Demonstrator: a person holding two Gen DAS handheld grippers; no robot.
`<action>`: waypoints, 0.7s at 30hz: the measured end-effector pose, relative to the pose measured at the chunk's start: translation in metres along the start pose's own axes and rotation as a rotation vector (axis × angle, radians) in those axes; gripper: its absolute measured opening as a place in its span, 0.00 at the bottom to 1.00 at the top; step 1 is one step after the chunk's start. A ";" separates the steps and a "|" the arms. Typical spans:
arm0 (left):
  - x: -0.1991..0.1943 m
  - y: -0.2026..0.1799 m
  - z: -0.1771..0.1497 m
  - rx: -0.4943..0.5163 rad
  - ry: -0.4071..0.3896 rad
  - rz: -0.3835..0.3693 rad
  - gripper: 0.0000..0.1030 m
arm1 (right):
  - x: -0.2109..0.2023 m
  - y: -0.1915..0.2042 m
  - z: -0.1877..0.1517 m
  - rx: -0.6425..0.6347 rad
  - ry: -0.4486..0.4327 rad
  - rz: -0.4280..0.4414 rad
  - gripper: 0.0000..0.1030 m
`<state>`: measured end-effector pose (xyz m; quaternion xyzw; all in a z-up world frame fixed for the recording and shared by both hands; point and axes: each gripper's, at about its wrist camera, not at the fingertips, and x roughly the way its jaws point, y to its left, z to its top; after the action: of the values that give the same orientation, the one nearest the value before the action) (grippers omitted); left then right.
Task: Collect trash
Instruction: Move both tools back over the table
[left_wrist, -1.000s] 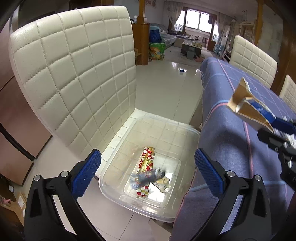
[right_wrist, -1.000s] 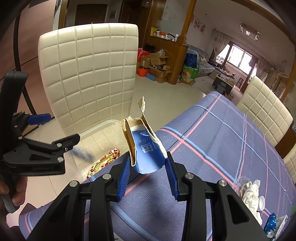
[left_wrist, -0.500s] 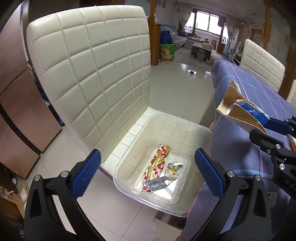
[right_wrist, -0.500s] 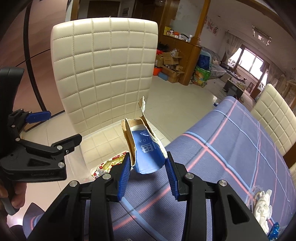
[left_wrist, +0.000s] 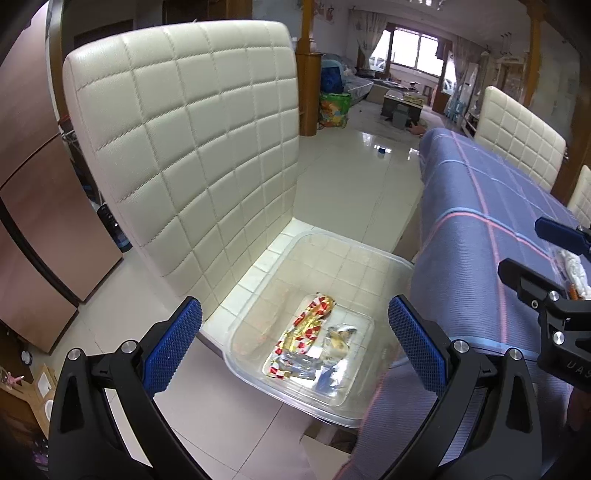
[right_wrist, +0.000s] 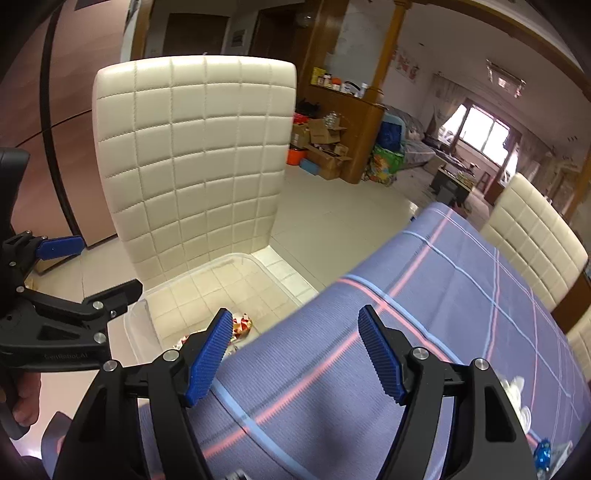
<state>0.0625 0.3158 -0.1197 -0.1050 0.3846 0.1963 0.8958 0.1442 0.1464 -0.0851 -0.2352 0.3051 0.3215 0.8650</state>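
A: Gone from the right gripper (right_wrist: 295, 350) is the torn blue-and-brown carton it pinched a moment ago; its jaws are opening with nothing between them.

B: From the left, then?

A: The left gripper (left_wrist: 295, 347) hangs spread and empty over the clear bin (left_wrist: 369, 254) on the cream chair (left_wrist: 192, 140), where the red-and-gold wrapper (left_wrist: 306, 332) lies lengthwise away from the camera. The carton itself I cannot see.

B: And the rest?

A: White crumpled trash (right_wrist: 513, 387) lies on the blue tablecloth (right_wrist: 443, 295), right of the right gripper, which looks the nearer hand.
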 end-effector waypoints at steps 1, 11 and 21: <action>-0.003 -0.005 0.000 0.008 -0.004 -0.006 0.97 | -0.005 -0.004 -0.003 0.012 0.000 -0.011 0.67; -0.048 -0.084 -0.010 0.146 -0.052 -0.105 0.97 | -0.068 -0.058 -0.049 0.127 -0.019 -0.117 0.67; -0.084 -0.183 -0.032 0.265 -0.048 -0.250 0.97 | -0.140 -0.138 -0.133 0.368 0.052 -0.368 0.67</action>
<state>0.0684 0.1177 -0.0735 -0.0284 0.3695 0.0333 0.9282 0.1052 -0.0862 -0.0544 -0.1335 0.3328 0.0916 0.9290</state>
